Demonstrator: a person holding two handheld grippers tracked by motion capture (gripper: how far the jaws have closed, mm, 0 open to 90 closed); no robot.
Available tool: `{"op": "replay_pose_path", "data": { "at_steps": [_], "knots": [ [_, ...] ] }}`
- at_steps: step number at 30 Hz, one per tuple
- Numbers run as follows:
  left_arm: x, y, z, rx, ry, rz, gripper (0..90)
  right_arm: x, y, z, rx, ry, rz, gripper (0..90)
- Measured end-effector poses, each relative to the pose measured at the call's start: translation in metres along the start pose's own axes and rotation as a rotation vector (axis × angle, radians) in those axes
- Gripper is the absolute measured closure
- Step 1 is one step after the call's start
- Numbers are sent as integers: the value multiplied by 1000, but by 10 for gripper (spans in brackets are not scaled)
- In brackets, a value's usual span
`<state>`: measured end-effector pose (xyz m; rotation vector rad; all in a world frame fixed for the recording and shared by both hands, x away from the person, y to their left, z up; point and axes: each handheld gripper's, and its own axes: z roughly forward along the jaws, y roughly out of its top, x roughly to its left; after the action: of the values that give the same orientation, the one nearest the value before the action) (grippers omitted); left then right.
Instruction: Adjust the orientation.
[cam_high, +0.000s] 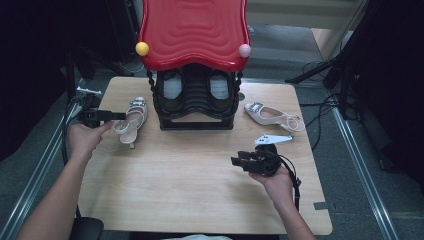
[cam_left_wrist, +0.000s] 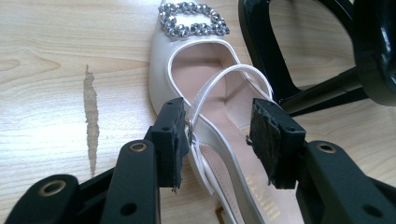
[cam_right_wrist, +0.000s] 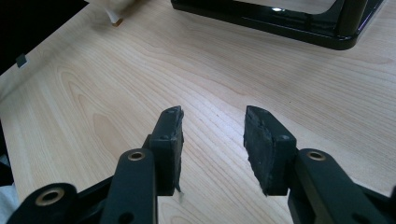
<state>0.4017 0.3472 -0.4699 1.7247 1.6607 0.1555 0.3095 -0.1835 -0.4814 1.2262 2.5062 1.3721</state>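
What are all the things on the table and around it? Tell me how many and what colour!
shoes: two, cream white with sparkly buckles, one each side of the rack
rack: one, black, middle back of the table
top: one, red and wavy, on the rack
balls: two, yellow and pink, at the top's front corners
table: one, light wood
left gripper: one, black, fingers open around the left shoe's heel strap
right gripper: one, black, fingers open over bare table
hands: two, holding the grippers

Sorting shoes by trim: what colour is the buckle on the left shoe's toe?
Silver rhinestone buckle, clearest in the left gripper view.
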Motion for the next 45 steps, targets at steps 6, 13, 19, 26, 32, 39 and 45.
{"op": "replay_pose_path", "data": {
  "at_steps": [6,13,19,26,32,39,45],
  "knots": [
    [0,-3,14,3,54,25,547,-1,0,0,-3,-2,0,589],
    [6,-9,23,-33,63,-18,535,-1,0,0,-4,-3,1,590],
    [5,-9,30,-51,90,-24,536,0,0,0,-2,-5,-1,590],
    [8,-11,39,-52,113,-47,548,0,0,0,-1,-5,0,590],
    [9,-15,42,-57,159,-38,749,0,0,0,-2,-7,-1,591],
    [15,-15,39,-54,125,-87,813,1,0,1,-5,-6,-2,590],
    [20,-16,37,-52,88,-129,820,-1,0,0,-10,-6,-14,589]
  ]
}}
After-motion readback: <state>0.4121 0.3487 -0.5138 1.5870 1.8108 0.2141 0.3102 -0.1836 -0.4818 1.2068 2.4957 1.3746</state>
